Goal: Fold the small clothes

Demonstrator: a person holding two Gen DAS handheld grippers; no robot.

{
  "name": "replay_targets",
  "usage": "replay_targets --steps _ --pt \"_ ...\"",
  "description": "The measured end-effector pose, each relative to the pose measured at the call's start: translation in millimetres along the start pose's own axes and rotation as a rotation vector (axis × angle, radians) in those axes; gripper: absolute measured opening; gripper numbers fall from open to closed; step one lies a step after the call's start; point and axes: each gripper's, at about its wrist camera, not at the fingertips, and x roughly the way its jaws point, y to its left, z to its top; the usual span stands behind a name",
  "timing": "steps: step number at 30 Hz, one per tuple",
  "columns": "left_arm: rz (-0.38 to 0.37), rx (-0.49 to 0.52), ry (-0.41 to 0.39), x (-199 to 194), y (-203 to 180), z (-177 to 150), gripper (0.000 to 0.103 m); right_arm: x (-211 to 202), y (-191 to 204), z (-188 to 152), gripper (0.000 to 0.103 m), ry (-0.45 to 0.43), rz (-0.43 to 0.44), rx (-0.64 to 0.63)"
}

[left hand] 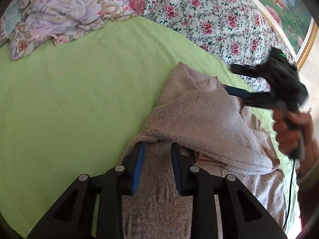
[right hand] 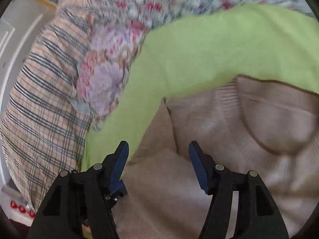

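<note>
Now both grippers' fingers apart over beige sweater.

A beige knitted sweater lies on the lime-green bed sheet, partly folded over itself. Behind the sheet lie a floral quilt and a pastel flowered pillow; a checked pillow lies beside that one.

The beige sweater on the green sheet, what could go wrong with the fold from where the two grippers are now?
1. The left gripper is open with its fingertips at the edge of a folded-over flap of the beige sweater; closing there may catch only one layer and drag the fold apart.
2. The right gripper is open over the sweater's edge beside the green sheet and could pinch the sheet too.
3. The right wrist view is blurred, hinting at fast motion, so the grasp may miss.
</note>
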Motion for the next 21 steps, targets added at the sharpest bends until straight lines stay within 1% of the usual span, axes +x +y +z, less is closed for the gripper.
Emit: replay_targets --steps 2,3,4,5,6,7,9,10,11,12,14,15,17,19,20,21 --pt "0.000 0.008 -0.005 0.2 -1.7 -0.9 0.031 28.4 3.1 11.1 0.066 0.100 -0.049 -0.047" --pt "-0.002 0.009 -0.007 0.5 -2.0 -1.1 0.032 47.0 4.0 13.7 0.066 0.180 -0.038 -0.056" --pt "-0.005 0.008 -0.009 0.6 -1.2 -1.4 0.032 59.4 5.8 12.9 0.066 0.233 -0.003 -0.061" --pt "-0.011 0.007 -0.013 0.7 -1.0 -1.8 0.034 69.4 10.2 10.3 0.067 0.272 0.058 -0.073" --pt "-0.020 0.007 -0.017 1.1 -0.9 -2.3 0.035 77.2 17.5 8.6 0.067 0.291 0.133 -0.092" --pt "-0.027 0.006 -0.020 1.0 -0.7 -2.9 0.036 83.1 25.0 9.5 0.067 0.281 0.209 -0.102" --pt "-0.037 0.005 -0.023 1.3 0.1 -3.6 0.038 88.7 32.9 17.3 0.067 0.195 0.357 -0.079" --pt "-0.040 0.005 -0.024 1.6 0.1 -3.7 0.038 91.2 34.2 22.1 0.067 0.157 0.391 -0.063" --pt "-0.041 0.004 -0.023 1.8 0.3 -3.6 0.038 95.9 33.1 29.2 0.068 0.099 0.405 -0.030" --pt "-0.042 0.003 -0.023 1.8 0.6 -3.5 0.038 100.6 30.9 33.4 0.070 0.072 0.395 -0.006" --pt "-0.046 -0.001 -0.022 2.2 1.4 -2.9 0.039 111.0 19.9 37.4 0.070 0.026 0.338 0.073" --pt "-0.048 -0.003 -0.021 1.9 2.2 -2.8 0.038 111.0 16.6 36.7 0.069 0.017 0.320 0.093" --pt "-0.051 -0.008 -0.020 1.6 3.1 -2.4 0.039 96.7 13.5 31.8 0.067 -0.034 0.284 0.101" --pt "-0.051 -0.010 -0.017 1.2 3.3 -2.4 0.039 71.5 12.5 25.3 0.067 -0.090 0.207 0.076" --pt "-0.052 -0.009 -0.015 1.4 3.1 -1.9 0.039 53.2 6.7 18.3 0.067 -0.122 0.184 0.078" --pt "-0.054 -0.008 -0.012 1.3 3.0 -1.5 0.040 41.5 2.9 14.2 0.067 -0.144 0.180 0.088"
